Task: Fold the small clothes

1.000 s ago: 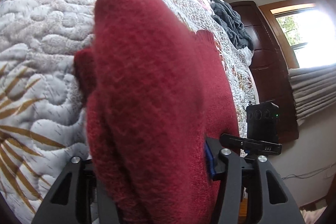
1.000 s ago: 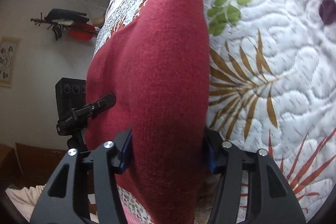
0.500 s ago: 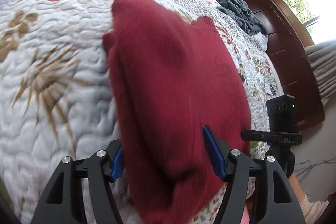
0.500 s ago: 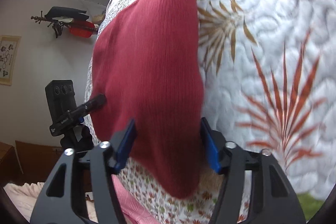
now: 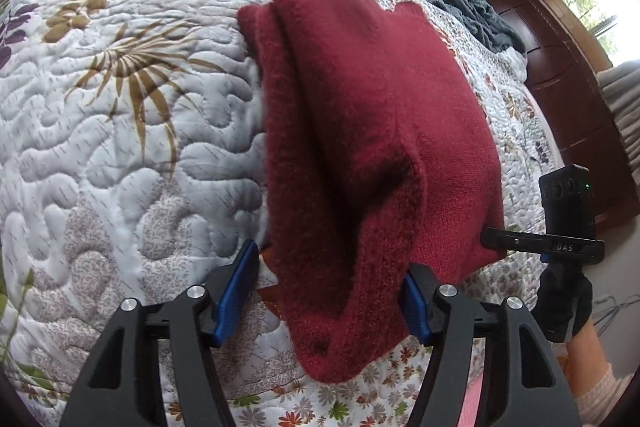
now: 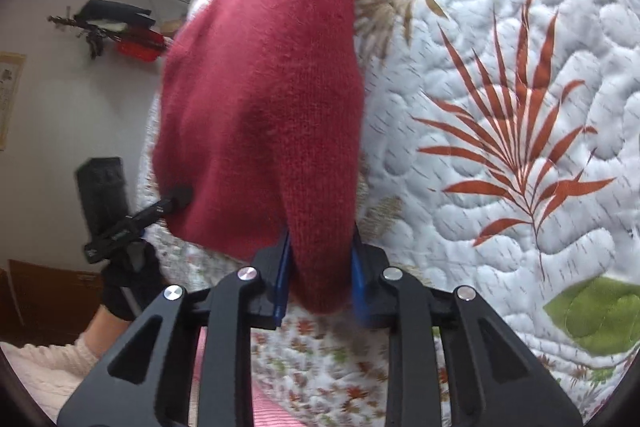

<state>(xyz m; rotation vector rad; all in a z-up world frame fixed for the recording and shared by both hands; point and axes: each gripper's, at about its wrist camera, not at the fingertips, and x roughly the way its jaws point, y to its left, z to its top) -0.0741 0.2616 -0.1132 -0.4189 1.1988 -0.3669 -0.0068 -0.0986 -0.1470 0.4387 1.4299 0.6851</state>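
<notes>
Red sweater (image 5: 360, 115) lies folded lengthwise on the quilted bed (image 5: 120, 147), its near end hanging w/ the bed edge just below. Plenty of bare quilt to either side; grey blanket (image 5: 472, 11) heaped at the far corner, well apart. Left gripper (image 5: 328, 291) fingers (image 5: 236, 291) spread wide, sweater's near fold between them, not pinched. Right gripper (image 6: 320, 275) fingers (image 6: 282, 275) nearly together, pinching the sweater's near corner.

A floral quilt (image 5: 120, 131) covers the bed, with a grey blanket (image 5: 472, 11) near a dark wooden dresser (image 5: 568, 99).
</notes>
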